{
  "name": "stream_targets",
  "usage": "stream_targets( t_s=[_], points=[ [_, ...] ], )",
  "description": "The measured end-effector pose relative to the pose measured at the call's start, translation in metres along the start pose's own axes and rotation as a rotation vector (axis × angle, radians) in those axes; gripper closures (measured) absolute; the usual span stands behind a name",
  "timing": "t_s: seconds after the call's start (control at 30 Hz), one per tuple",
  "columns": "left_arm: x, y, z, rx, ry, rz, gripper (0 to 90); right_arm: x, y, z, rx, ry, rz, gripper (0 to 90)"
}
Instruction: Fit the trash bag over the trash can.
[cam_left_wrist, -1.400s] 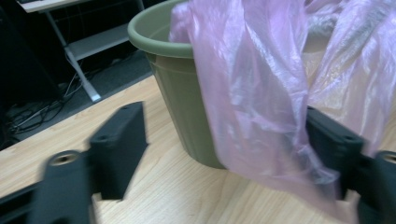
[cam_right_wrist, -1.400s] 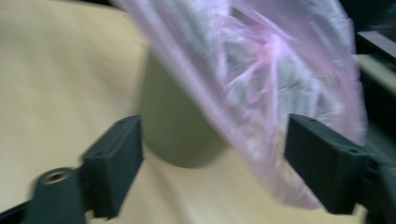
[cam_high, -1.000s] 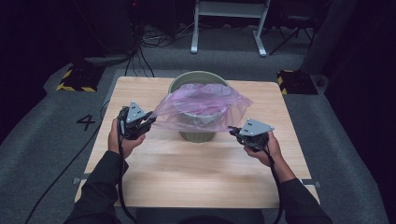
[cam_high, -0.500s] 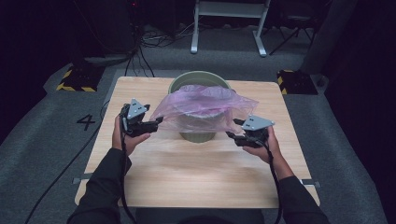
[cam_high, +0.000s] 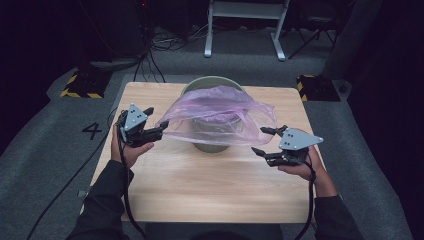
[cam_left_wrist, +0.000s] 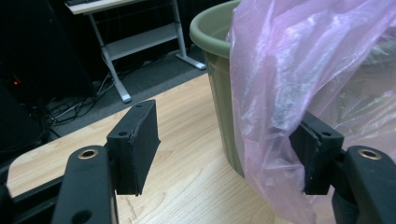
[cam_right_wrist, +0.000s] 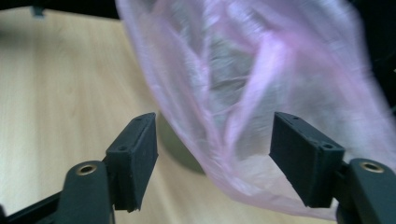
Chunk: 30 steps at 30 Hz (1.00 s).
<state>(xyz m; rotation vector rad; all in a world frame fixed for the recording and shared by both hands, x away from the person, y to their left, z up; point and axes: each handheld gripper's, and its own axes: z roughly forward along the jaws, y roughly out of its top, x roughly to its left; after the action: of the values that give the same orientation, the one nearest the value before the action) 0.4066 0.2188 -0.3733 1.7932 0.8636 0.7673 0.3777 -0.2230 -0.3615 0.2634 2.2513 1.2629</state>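
A green bin (cam_high: 210, 84) stands at the table's far middle, and a thin pink plastic bag (cam_high: 220, 114) is draped over its mouth. My left gripper (cam_high: 156, 125) is at the bag's left edge. Its jaws have just been opening and stand open. In the left gripper view (cam_left_wrist: 224, 149) the bag (cam_left_wrist: 303, 70) hangs loosely against one pad beside the bin (cam_left_wrist: 219, 60). My right gripper (cam_high: 265, 141) is off the bag's right corner. Its jaws have just been opening too, and in the right gripper view (cam_right_wrist: 215, 158) the bag (cam_right_wrist: 261, 79) hangs loose beyond the gap.
The wooden table (cam_high: 200, 185) has bare room in front of the bin. On the grey floor behind are black-and-yellow blocks (cam_high: 80, 85) (cam_high: 317, 87), cables and a white stand (cam_high: 245, 25). A painted "4" (cam_high: 92, 131) marks the floor at the left.
Both grippers went from shut on the bag's stretched edges to open. The right hand drew back and up, away from the bag. The bag slackened over the bin.
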Motion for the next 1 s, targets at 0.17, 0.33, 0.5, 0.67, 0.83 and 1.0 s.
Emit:
stream_targets(
  t_s=[0.17, 0.33, 0.5, 0.67, 0.83, 1.0],
  points=[
    [0.002, -0.002, 0.004, 0.01, 0.015, -0.014, 37.6, 0.009, -0.013, -0.004, -0.009, 0.018, 0.02, 32.8],
    [0.001, 0.001, 0.004, 0.007, 0.014, 0.004, 45.8, -0.001, -0.004, -0.025, -0.114, -0.021, 0.065, 35.5],
    [0.005, 0.009, 0.005, 0.008, 0.026, 0.026, 50.8, -0.02, 0.009, -0.023, -0.074, -0.099, 0.057, 39.4],
    [0.013, 0.008, 0.013, 0.023, 0.029, 0.021, 58.4, -0.041, 0.027, 0.003, -0.043, -0.126, 0.056, 42.9],
    [0.021, 0.005, 0.026, 0.025, 0.013, -0.012, 65.6, -0.059, 0.032, 0.032, 0.035, -0.098, 0.036, 51.2],
    [0.023, 0.005, 0.04, 0.047, 0.009, -0.005, 70.7, -0.082, 0.034, 0.048, 0.097, -0.076, 0.085, 49.9]
  ],
)
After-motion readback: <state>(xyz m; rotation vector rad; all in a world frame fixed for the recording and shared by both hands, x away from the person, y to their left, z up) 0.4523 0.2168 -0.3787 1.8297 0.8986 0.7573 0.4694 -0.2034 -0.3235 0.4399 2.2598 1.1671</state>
